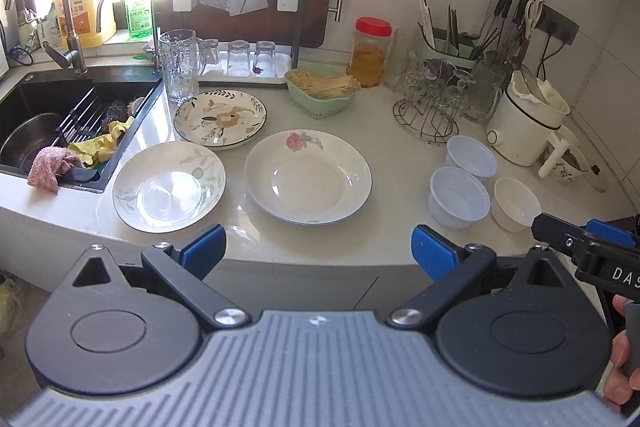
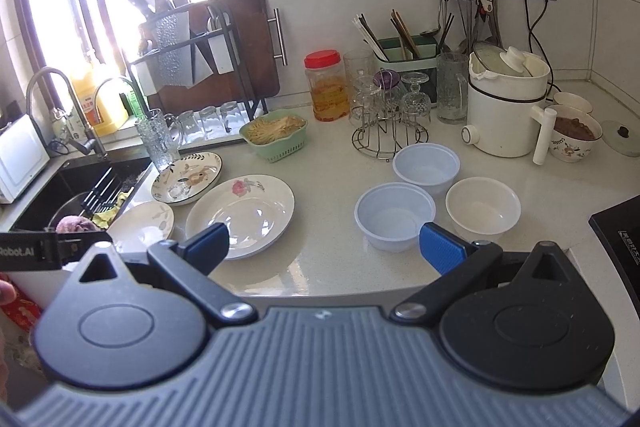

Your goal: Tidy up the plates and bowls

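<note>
Left claw point(image 1: 318, 251): jaws spread wide, blue pads point(image 1: 202, 247) well apart, nothing between them and nothing touched. It hangs short of the front edge of the pale stone tabletop point(image 1: 392, 115), facing the plates.

On the tabletop, from the left: a black sink point(image 1: 48, 99) holding a pink cloth point(image 1: 50, 165) and a yellow cloth point(image 1: 102, 143). Just beside its rim lies a white shallow plate with grey leaf print point(image 1: 170, 185). Behind it, near a clear textured glass mug point(image 1: 179, 65), sits a cream plate with dark rim and flower pattern point(image 1: 220, 119); whether the two plates touch cannot be told. Next comes a large white plate with a pink flower point(image 1: 308, 177), lying flat and apart from the leaf plate. Behind it stands a green plastic basket of pale strips point(image 1: 322, 89), then a red-lidded clear jar point(image 1: 370, 53) and a wire glass rack point(image 1: 426, 107).

Further right, three bowls stand upright in a close cluster: a translucent plastic bowl at the front point(image 2: 394, 223), a second translucent plastic bowl behind it point(image 2: 426, 167), and a white ceramic bowl point(image 2: 482, 209) to their right. A white electric pot point(image 2: 506, 107) stands behind them.

Right claw point(image 2: 324, 247): jaws likewise spread wide, empty, in contact with nothing, held before the tabletop edge between the flower plate and the bowls.
</note>
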